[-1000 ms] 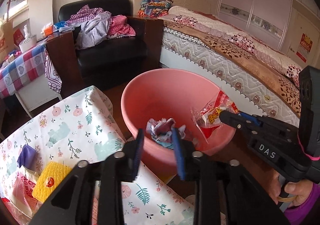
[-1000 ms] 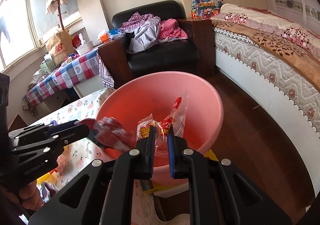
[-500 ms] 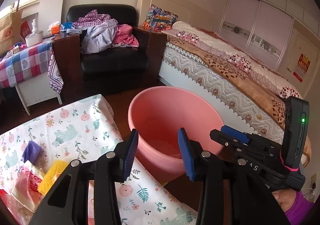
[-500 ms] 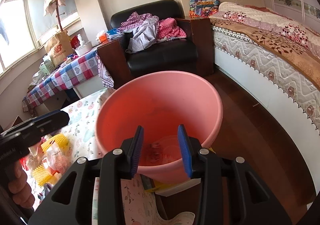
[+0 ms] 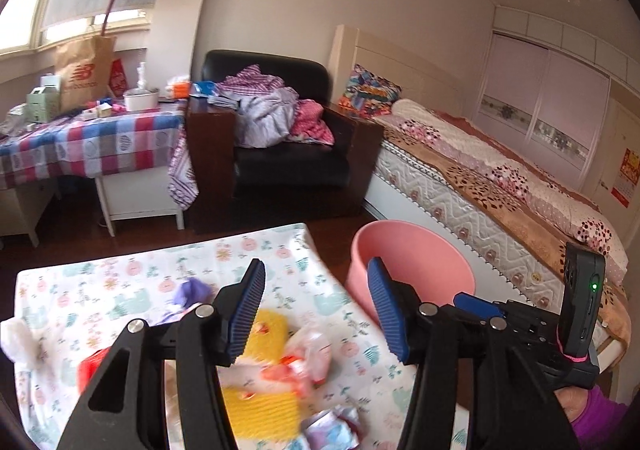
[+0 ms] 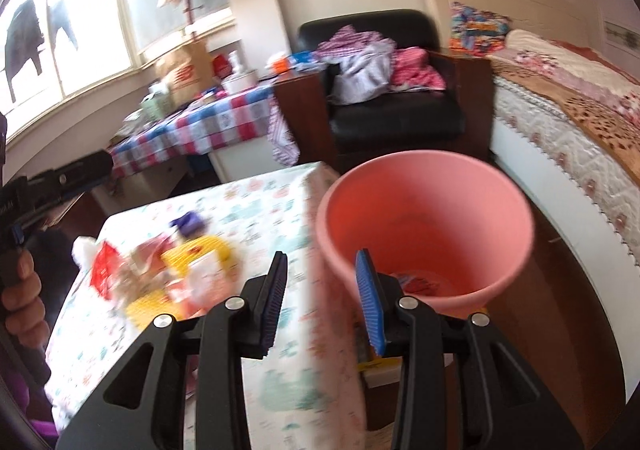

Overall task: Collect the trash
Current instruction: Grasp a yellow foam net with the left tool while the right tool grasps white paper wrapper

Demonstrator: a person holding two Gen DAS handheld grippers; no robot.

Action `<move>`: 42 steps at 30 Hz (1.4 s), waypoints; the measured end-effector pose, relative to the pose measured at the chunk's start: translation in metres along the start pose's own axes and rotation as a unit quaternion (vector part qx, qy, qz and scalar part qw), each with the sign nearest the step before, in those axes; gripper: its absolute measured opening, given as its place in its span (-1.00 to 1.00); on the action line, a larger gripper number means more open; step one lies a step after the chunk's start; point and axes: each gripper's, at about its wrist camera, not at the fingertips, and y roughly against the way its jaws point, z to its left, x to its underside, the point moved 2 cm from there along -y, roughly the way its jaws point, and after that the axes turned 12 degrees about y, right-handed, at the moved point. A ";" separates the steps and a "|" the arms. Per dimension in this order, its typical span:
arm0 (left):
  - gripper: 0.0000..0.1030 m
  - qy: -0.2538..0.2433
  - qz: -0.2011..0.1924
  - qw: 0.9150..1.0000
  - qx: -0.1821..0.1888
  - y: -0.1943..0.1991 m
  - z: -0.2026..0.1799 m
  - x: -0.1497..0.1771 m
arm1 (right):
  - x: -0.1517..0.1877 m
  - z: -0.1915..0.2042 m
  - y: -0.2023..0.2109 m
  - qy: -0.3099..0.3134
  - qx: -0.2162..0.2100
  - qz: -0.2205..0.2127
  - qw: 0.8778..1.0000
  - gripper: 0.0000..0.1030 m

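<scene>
On the counter, under its flowered cloth, the trash sits in a blurred heap: a yellow mesh piece, crumpled wrappers, a red packet, a purple scrap and a white wad at the left edge. Over that heap hangs the left tool, jaws spread wide and just been opening, nothing between them, the blue pads clear of everything. Just beside the counter's right edge stands the pink bucket, and down in its bottom there's a red wrapper lying loose. The right tool sits above the counter's edge, next to the bucket, released too, its jaws having opened within the last second and gripping nothing. A hand at the far left of the right view grips the left tool's handle. Behind it all: a black armchair heaped with clothes, a checked table cluttered with bags, and the bed along the right.
</scene>
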 end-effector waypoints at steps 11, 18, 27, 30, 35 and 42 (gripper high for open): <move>0.02 0.021 0.028 0.998 -0.043 0.054 0.067 0.046 | 0.014 0.051 -0.015 0.027 -0.055 0.043 0.997 -0.28; 0.02 0.075 0.080 0.993 -0.052 0.046 0.094 0.084 | 0.021 0.067 -0.025 0.035 -0.070 0.059 0.995 -0.28; 0.02 0.163 0.145 0.973 -0.080 -0.009 0.111 0.099 | 0.025 0.062 -0.034 0.031 -0.073 0.071 0.994 -0.28; 0.02 0.167 0.147 0.970 -0.095 -0.025 0.113 0.097 | 0.026 0.059 -0.037 0.028 -0.073 0.074 0.994 -0.28; -0.08 0.163 0.163 0.968 -0.095 -0.039 0.113 0.101 | 0.026 0.057 -0.041 0.029 -0.076 0.076 0.994 -0.28; -0.47 0.146 0.159 0.969 -0.119 -0.051 0.113 0.103 | 0.018 0.066 -0.052 0.036 -0.091 0.079 0.992 -0.28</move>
